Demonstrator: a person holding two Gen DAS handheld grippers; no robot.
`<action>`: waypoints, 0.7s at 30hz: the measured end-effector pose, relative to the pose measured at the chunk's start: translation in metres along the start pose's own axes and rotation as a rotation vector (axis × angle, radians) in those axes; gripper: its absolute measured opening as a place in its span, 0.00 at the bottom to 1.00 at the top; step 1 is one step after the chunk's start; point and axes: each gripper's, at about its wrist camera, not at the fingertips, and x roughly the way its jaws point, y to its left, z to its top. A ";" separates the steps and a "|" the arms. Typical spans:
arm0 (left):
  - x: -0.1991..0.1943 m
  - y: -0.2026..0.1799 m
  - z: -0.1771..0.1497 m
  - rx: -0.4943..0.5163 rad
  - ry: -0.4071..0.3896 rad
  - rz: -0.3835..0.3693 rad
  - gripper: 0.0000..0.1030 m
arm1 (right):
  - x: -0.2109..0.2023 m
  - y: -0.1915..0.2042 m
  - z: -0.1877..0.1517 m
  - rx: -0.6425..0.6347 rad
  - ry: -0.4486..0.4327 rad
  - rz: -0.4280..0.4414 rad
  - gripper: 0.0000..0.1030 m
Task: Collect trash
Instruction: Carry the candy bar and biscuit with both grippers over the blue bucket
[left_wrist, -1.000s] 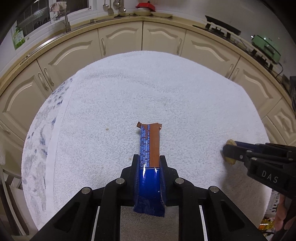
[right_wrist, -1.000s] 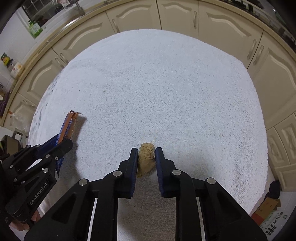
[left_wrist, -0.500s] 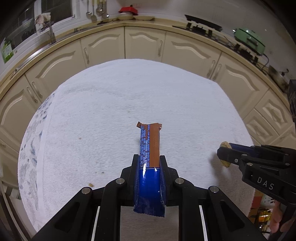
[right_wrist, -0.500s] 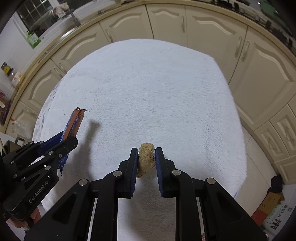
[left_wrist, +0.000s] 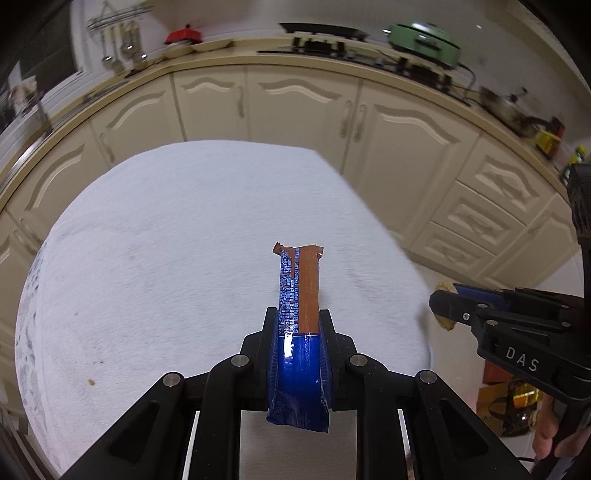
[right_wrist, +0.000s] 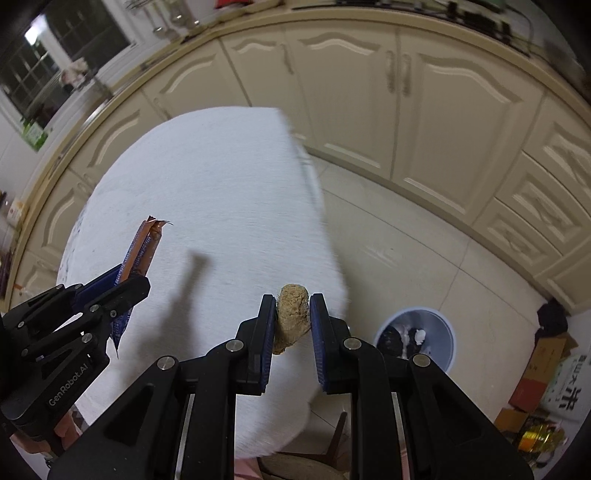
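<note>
Bin on floor, white and dark scraps inside

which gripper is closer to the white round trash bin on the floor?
Right. The right gripper, holding a tan crumbly lump, sits just beside the white round trash bin; the left gripper, clamping a blue-and-orange wrapper, is farther over the white towel-covered table.

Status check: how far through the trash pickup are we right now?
Done: both pieces look picked up, and the white cloth shows only small specks. In hand: the left tool is shut on the blue and orange wrapper; the right tool is shut on the tan crumbly lump. Left: dropping both into the white bin on the floor past the table edge.
</note>
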 end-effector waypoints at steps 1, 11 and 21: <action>0.001 -0.010 0.001 0.017 0.001 -0.009 0.15 | -0.004 -0.010 -0.003 0.018 -0.005 -0.006 0.18; 0.032 -0.110 0.010 0.176 0.052 -0.124 0.15 | -0.042 -0.118 -0.038 0.211 -0.041 -0.092 0.18; 0.093 -0.191 0.031 0.282 0.123 -0.185 0.15 | -0.056 -0.201 -0.074 0.351 -0.018 -0.157 0.18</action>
